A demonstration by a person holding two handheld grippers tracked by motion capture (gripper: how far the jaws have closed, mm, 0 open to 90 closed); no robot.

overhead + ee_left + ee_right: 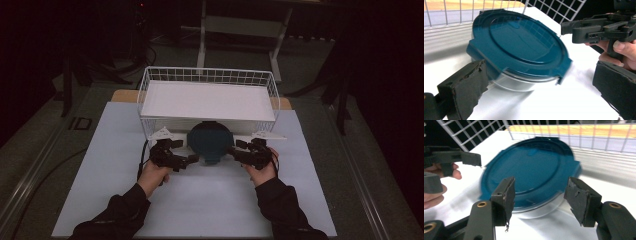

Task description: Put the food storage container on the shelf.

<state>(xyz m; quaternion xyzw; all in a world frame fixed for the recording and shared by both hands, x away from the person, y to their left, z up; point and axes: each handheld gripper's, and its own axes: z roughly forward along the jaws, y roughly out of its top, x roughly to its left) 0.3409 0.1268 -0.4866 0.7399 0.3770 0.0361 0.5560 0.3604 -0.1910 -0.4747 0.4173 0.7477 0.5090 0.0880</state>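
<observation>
My round clear container with its teal plastic lid [210, 141] sits on the white desk [200, 200] before the wire basket [150, 90], midway between my left fingers [192, 159] and right fingers [235, 151], both spread apart, gripping nothing.

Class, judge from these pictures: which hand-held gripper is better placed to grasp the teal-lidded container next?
Probably right: the right hand-held gripper has its open jaws framing the container rim; the left hand-held gripper stands wider, further back.

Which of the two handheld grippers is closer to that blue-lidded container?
Roughly equal. The left gripper sits at the blue-lidded container's left edge, the right gripper at its right edge, both open and gripping nothing.
</observation>
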